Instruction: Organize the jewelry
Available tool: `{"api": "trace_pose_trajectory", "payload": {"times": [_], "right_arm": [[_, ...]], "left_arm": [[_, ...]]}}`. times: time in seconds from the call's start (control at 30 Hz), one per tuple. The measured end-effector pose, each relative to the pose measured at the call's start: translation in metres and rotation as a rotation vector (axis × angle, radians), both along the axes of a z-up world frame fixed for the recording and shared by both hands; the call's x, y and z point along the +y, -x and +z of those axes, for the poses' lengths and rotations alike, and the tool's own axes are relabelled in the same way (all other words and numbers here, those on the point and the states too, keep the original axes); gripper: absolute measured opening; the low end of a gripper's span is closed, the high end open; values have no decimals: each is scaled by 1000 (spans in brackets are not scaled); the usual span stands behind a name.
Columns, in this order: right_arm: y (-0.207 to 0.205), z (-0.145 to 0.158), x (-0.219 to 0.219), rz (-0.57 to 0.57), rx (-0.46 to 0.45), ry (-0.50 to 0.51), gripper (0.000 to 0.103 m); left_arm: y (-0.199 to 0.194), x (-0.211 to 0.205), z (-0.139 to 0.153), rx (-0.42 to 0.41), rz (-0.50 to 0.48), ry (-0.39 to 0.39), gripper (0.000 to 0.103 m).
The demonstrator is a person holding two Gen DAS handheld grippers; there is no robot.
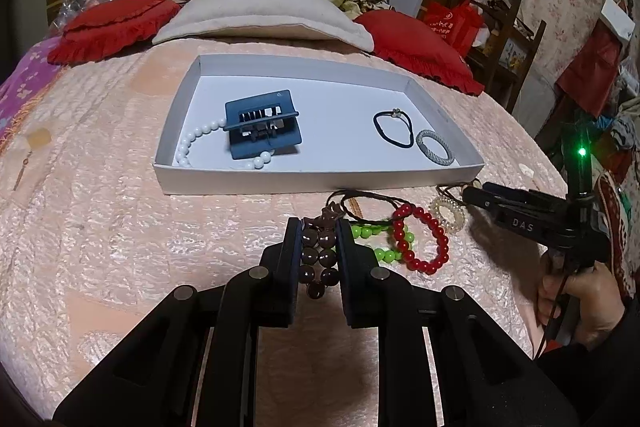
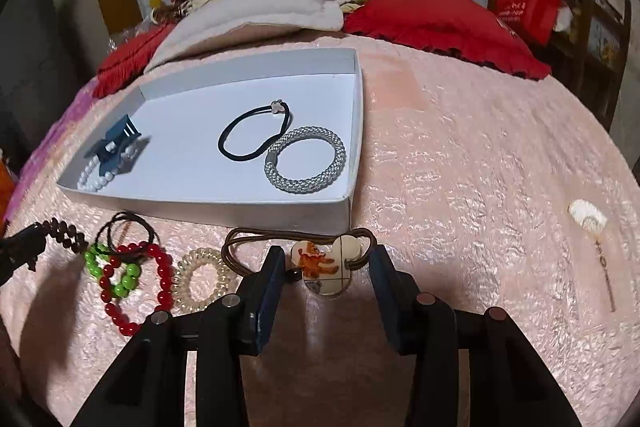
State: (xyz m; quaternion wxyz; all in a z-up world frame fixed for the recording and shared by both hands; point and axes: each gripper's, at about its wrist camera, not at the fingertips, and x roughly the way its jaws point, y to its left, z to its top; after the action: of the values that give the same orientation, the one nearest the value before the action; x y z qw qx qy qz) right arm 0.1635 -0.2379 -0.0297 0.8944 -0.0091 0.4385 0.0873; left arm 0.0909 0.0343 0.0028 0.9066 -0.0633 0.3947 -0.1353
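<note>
On the pink bedspread (image 1: pixel 120 227), the left gripper (image 1: pixel 319 239) clamps the brown beads (image 1: pixel 318 259) at 6 o'clock of the tray (image 1: pixel 320 179). The right gripper (image 2: pixel 326 267) gapes around the hair tie (image 2: pixel 320 263).

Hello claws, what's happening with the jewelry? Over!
Left claw shut on brown bead bracelet. Right claw open around cartoon hair tie. White box just ahead, nothing blocking.
</note>
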Motion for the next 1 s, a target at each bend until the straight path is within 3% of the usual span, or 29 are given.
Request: {"api": "trace_pose_trajectory", "payload": {"times": [0.13, 0.37, 0.73, 1.0], "right_arm": [[-1, -2, 8, 20, -3, 58, 44], [5, 0, 5, -2, -19, 53, 37], [72, 58, 2, 48, -141, -101, 37], [83, 55, 5, 35, -139, -155, 37]], "left_arm": [[-1, -3, 0, -1, -4, -5, 15], [-2, -5, -2, 0, -1, -11, 15], [-1, 5, 13, -43, 36, 31, 15], [-1, 12, 9, -41, 69, 9, 15]]}}
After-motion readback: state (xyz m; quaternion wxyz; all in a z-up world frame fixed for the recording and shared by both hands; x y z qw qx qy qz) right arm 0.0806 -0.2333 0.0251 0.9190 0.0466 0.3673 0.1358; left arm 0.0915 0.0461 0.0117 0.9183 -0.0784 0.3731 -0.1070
